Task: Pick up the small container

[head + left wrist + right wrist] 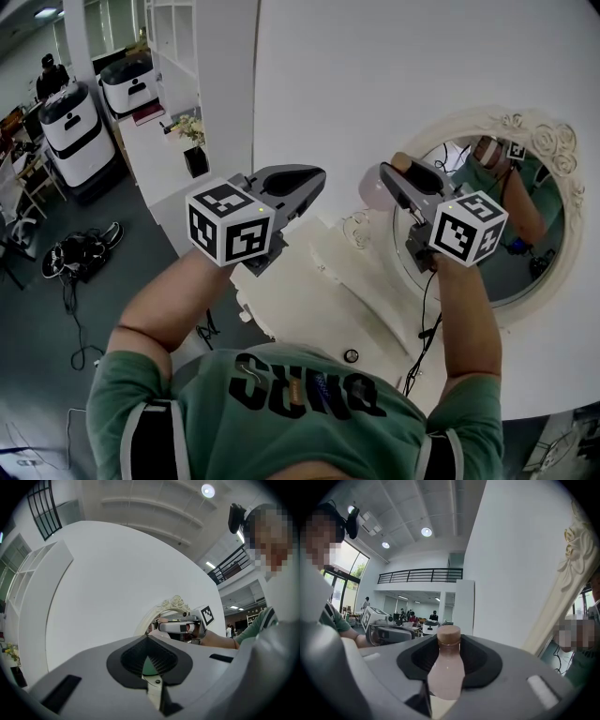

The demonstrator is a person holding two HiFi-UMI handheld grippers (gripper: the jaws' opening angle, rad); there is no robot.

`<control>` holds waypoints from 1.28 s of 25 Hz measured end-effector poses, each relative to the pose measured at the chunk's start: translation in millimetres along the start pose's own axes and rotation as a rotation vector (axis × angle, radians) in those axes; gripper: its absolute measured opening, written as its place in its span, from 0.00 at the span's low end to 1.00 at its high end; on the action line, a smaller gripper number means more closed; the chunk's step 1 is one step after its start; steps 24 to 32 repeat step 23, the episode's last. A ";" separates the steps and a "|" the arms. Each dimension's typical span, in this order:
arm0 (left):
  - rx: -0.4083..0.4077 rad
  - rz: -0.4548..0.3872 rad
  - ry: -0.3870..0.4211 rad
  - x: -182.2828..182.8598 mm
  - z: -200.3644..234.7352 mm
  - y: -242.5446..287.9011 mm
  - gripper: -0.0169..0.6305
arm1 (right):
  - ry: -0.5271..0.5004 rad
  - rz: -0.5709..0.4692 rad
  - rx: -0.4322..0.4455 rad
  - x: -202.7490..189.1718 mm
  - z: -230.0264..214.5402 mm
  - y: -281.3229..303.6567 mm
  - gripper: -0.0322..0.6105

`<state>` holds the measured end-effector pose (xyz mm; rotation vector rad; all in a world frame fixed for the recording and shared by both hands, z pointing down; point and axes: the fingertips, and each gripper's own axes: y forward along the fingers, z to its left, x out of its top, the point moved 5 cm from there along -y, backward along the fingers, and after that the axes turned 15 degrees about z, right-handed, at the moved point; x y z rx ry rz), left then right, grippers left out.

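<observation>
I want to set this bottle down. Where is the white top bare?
Bare: the white top between the mirror frame and its near edge, below the left gripper. Tighter on the right: a cable hangs under the right gripper holding the bottle, and a dark knob sits by the edge.

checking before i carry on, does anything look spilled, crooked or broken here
Nothing stands out: the small bottle is capped and gripped by the fingers of the right gripper, with no spill or damage showing.
</observation>
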<state>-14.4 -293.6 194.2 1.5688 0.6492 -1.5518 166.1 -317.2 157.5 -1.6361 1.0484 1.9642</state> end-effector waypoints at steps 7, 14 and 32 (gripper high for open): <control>0.005 0.001 -0.002 0.0 -0.3 -2.1 0.02 | -0.005 0.002 0.006 0.8 2.0 0.7 0.28; 0.005 -0.003 0.001 1.0 -1.0 -1.6 0.02 | -0.014 0.000 0.008 2.0 3.5 0.4 0.28; 0.000 0.004 0.002 0.5 -1.8 0.2 0.02 | -0.015 0.002 0.009 1.4 4.0 1.1 0.28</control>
